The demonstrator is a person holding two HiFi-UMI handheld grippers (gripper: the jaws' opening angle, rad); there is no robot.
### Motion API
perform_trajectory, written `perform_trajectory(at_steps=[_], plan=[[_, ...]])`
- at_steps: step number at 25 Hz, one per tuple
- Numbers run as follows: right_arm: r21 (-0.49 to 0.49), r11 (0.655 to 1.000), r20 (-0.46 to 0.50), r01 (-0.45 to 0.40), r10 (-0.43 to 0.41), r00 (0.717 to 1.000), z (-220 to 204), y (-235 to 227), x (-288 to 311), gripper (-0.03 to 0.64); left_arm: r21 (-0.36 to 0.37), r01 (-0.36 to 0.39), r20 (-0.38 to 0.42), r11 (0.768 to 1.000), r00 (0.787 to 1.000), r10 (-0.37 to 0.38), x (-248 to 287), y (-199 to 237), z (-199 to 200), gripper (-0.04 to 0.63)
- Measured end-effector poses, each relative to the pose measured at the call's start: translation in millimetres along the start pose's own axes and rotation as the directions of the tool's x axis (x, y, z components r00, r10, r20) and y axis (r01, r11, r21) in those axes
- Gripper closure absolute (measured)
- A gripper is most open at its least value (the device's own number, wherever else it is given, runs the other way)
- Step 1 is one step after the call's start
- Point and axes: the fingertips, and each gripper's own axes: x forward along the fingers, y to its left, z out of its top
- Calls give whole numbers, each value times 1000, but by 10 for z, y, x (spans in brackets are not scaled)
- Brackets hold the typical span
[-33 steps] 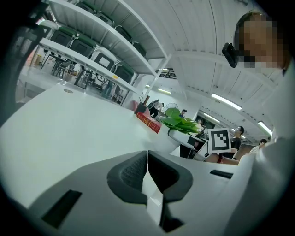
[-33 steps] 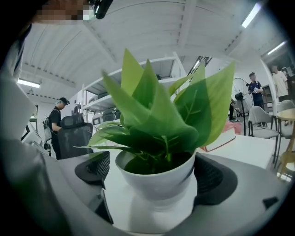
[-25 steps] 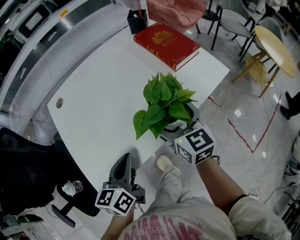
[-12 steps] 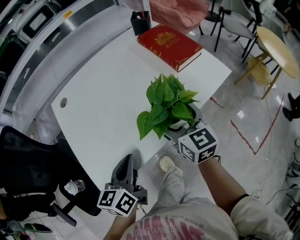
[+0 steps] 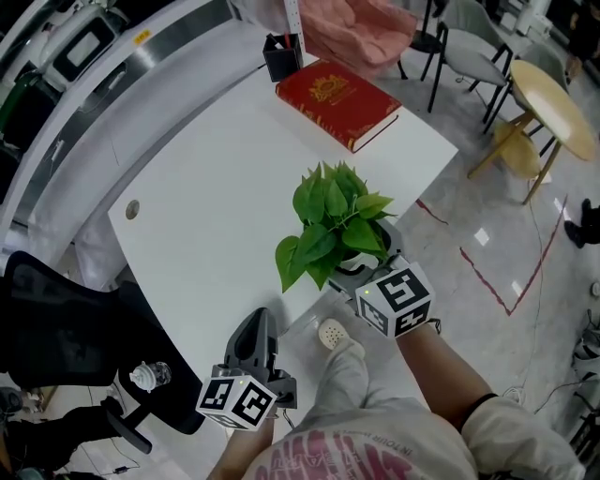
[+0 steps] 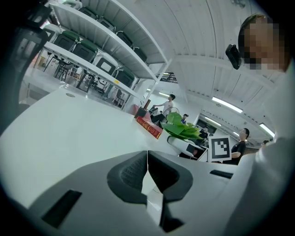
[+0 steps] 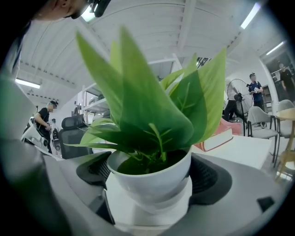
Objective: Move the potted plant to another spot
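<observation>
The potted plant, broad green leaves in a white pot, stands at the near right edge of the white table. My right gripper is shut on the pot, with a jaw pressed against each side; in the right gripper view the pot fills the gap of that gripper. My left gripper is low at the left, by the table's near edge, shut with nothing in it. In the left gripper view its jaws meet, and the plant shows far off to the right.
A red book lies at the table's far end beside a black pen holder and a pink cloth. A black office chair stands at the left. A round wooden table and chairs stand on the floor to the right.
The plant and my right gripper have shifted slightly toward the near edge of the table. My left gripper has stayed where it was.
</observation>
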Motion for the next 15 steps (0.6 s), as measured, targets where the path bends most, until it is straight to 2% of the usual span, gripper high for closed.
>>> perform_trajectory(at_steps=[6, 15], plan=[[6, 1000, -2, 14, -14, 1000, 123, 37, -217, 77, 7, 31, 11, 1000, 999, -31, -11, -225, 122, 571], [-34, 998, 15, 45, -45, 999, 563, 93, -522, 77, 40, 108, 57, 993, 992, -110, 5, -678, 538, 571]])
